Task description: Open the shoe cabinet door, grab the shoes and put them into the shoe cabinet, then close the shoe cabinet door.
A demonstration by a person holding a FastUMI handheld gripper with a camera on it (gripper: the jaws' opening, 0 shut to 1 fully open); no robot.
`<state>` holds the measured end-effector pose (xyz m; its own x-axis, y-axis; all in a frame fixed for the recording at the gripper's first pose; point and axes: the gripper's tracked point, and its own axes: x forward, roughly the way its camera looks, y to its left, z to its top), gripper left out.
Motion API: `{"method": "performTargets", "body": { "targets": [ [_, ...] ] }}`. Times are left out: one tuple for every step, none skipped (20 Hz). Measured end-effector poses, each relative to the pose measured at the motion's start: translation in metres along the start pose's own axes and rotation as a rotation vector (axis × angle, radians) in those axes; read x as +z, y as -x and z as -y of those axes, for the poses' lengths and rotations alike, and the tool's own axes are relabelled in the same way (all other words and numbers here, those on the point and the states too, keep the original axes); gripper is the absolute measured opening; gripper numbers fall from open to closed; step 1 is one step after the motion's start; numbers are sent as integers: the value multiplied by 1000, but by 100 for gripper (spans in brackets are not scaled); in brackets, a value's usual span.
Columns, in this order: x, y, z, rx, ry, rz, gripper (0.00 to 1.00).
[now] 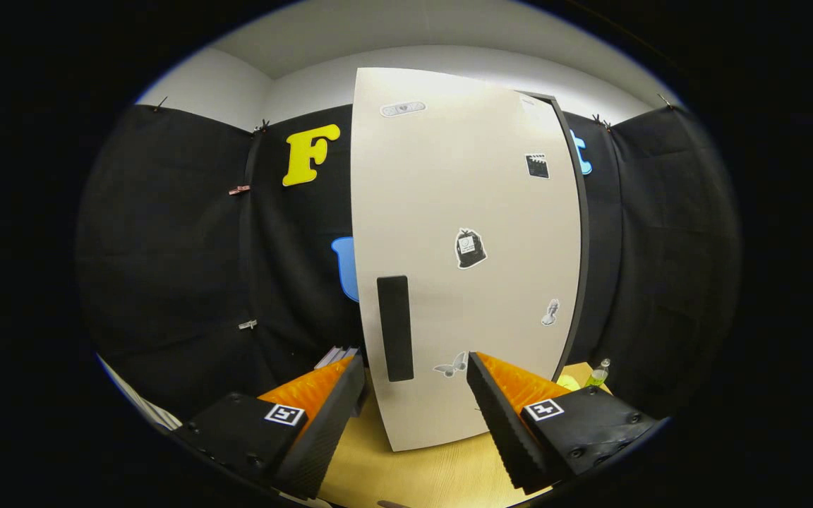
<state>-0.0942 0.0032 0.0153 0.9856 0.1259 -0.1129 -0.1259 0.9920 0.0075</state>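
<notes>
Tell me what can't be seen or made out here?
- Cabinet inside, any shoes: hidden in the gripper view behind the white door.
- Stickers on the door: too small to read.
- Green bottle: partly hidden by the door's edge.
- Open gripper: its fingers' bases are cut off; nothing lies between them.

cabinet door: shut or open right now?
Shut, as far as shows: the white door covers the front, dark frame edge beside it. Gripper open, fingers either side of the black handle, not touching.
</notes>
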Motion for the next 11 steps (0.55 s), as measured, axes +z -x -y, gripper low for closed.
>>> {"method": "performTargets", "body": {
  "targets": [
    [0,0,-1,1,2,-2,97],
    [0,1,-1,0,4,-2,97],
    [1,1,-1,0,4,0,97],
    [2,2,-2,0,4,3,97],
    [2,3,-2,-1,4,6,97],
    [3,3,-2,-3,3,8,97],
    [3,3,-2,-5,3,8,97],
    [3,3,-1,-6,1,8,97],
    [3,3,-1,-9,-2,8,97],
    [4,2,2,-14,-4,9,97],
    [5,3,3,-21,-6,10,97]
  ]
}}
